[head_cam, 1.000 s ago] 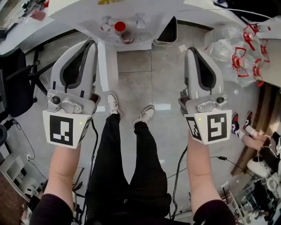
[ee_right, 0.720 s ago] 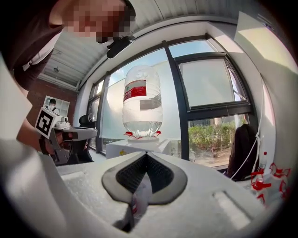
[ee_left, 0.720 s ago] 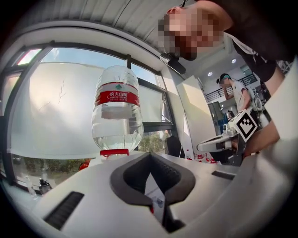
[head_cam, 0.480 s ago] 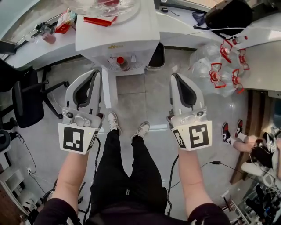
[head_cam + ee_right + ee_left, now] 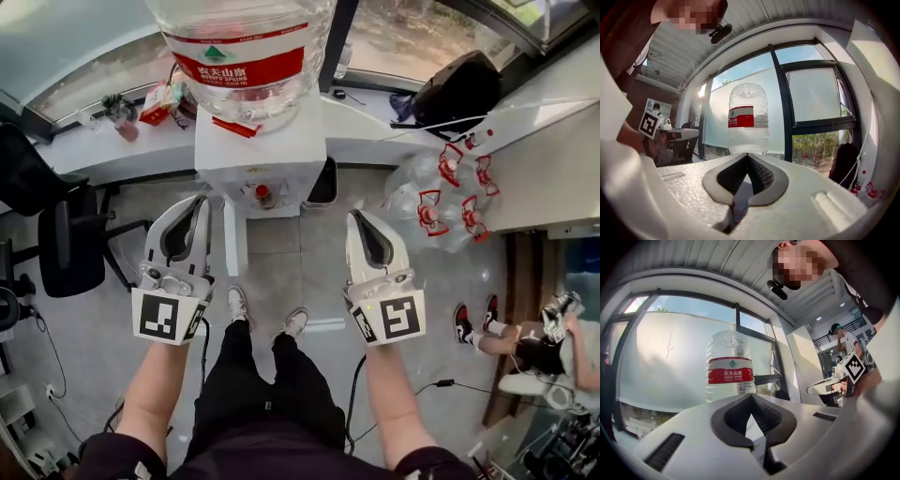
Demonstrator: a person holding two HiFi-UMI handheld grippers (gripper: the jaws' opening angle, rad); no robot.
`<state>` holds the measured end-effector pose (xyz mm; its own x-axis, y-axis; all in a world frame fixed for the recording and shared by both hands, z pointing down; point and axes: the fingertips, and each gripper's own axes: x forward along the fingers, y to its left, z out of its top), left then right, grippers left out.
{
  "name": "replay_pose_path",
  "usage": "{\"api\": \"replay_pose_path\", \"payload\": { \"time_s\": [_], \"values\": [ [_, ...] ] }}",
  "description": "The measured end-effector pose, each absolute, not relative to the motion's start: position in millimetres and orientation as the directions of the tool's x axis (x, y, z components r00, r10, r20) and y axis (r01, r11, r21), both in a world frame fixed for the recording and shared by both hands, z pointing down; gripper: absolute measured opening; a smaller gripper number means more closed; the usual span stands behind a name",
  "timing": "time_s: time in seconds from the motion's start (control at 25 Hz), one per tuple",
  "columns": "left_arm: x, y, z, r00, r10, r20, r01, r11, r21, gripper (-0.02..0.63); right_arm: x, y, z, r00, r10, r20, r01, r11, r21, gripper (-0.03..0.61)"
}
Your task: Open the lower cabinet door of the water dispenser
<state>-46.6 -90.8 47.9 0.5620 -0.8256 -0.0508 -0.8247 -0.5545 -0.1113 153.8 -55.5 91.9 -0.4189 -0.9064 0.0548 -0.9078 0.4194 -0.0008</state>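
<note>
Ahead, one white dispenser (image 5: pixel 267 150) carries one bottle (image 5: pixel 242 56) whose red label reads "农夫山泉 NONGFU SPRING"; a narrow white panel (image 5: pixel 234 239) juts from its base. Before the dispenser hover the left gripper (image 5: pixel 200 201) and right gripper (image 5: pixel 354 217), jaws pressed together, both empty.

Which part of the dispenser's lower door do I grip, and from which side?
Take the lower door by its free edge nearest the person's feet, coming from the front. From above it shows as a thin white panel standing out edge-on from the water dispenser, so jaws could likely straddle it there. The left gripper is nearest but shut; open it first.
</note>
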Motion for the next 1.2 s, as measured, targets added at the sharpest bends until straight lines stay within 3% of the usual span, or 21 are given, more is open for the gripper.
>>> {"api": "replay_pose_path", "payload": {
  "time_s": [0.8, 1.2],
  "values": [
    [-107, -71, -43, 0.508, -0.854, -0.112, -0.859, -0.49, -0.15, 0.008, 182, -45, 22, -0.353, -0.934, 0.048, -0.934, 0.355, 0.032, 0.003],
    [-162, -54, -74, 0.401, -0.9, -0.171, -0.915, -0.384, -0.122, 0.008, 211, -37, 18, -0.242, -0.967, 0.08, -0.97, 0.243, 0.01, 0.003]
  ]
}}
